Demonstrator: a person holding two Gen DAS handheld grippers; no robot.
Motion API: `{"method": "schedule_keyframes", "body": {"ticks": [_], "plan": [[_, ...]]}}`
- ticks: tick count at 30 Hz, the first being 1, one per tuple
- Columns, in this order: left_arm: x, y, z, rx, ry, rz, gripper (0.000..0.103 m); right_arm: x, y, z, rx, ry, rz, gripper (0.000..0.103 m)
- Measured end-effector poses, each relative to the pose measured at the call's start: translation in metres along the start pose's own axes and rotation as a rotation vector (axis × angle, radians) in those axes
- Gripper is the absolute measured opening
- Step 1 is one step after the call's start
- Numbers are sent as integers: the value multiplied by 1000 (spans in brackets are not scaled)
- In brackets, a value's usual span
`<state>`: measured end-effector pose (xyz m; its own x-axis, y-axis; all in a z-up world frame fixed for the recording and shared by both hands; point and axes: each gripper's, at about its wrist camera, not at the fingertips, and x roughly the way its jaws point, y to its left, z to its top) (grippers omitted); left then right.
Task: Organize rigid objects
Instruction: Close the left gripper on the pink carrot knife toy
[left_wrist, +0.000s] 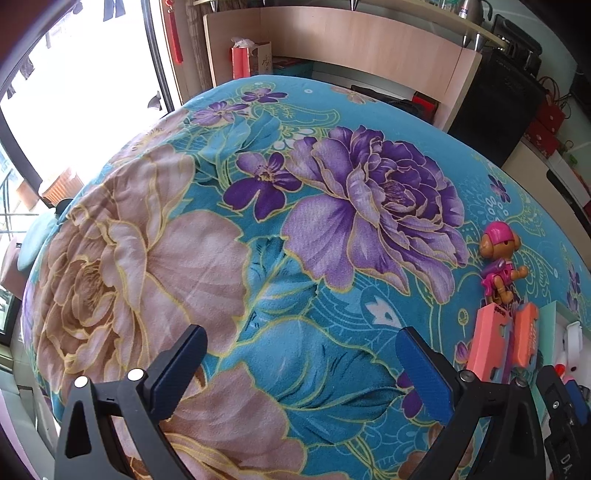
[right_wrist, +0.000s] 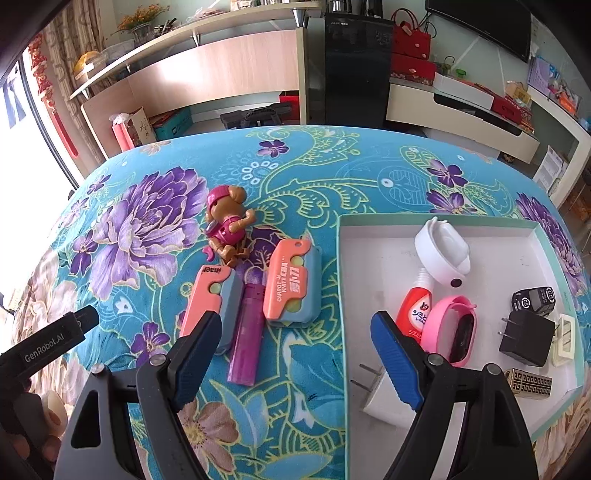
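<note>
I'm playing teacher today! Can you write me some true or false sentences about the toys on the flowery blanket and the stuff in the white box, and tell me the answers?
1. The brown toy puppy in the pink helmet lies inside the shallow white box. False: it lies on the blue flowered blanket, left of the box.
2. A purple translucent lighter lies between the two orange-and-blue carrot knife toys. True.
3. The right gripper is shut on the lighter. False: its jaws are wide open and hold nothing.
4. The black plug adapter sits in the box. True.
5. The left gripper is open and empty. True.
</note>
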<state>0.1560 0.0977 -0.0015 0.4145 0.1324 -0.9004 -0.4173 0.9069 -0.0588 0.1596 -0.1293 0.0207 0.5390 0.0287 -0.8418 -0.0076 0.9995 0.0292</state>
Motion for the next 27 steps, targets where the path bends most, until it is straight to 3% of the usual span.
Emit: {"method": "schedule_keyframes", "body": {"ticks": [13, 23, 27], "plan": [[10, -52, -5, 109, 34, -117, 103, 0, -35, 6, 92, -15, -59, 84], [10, -89, -11, 228, -2, -121, 103, -2, -47, 7, 129, -19, -65, 84], [11, -105, -14, 270, -4, -164, 103, -2, -53, 7, 147, -16, -74, 84]]}}
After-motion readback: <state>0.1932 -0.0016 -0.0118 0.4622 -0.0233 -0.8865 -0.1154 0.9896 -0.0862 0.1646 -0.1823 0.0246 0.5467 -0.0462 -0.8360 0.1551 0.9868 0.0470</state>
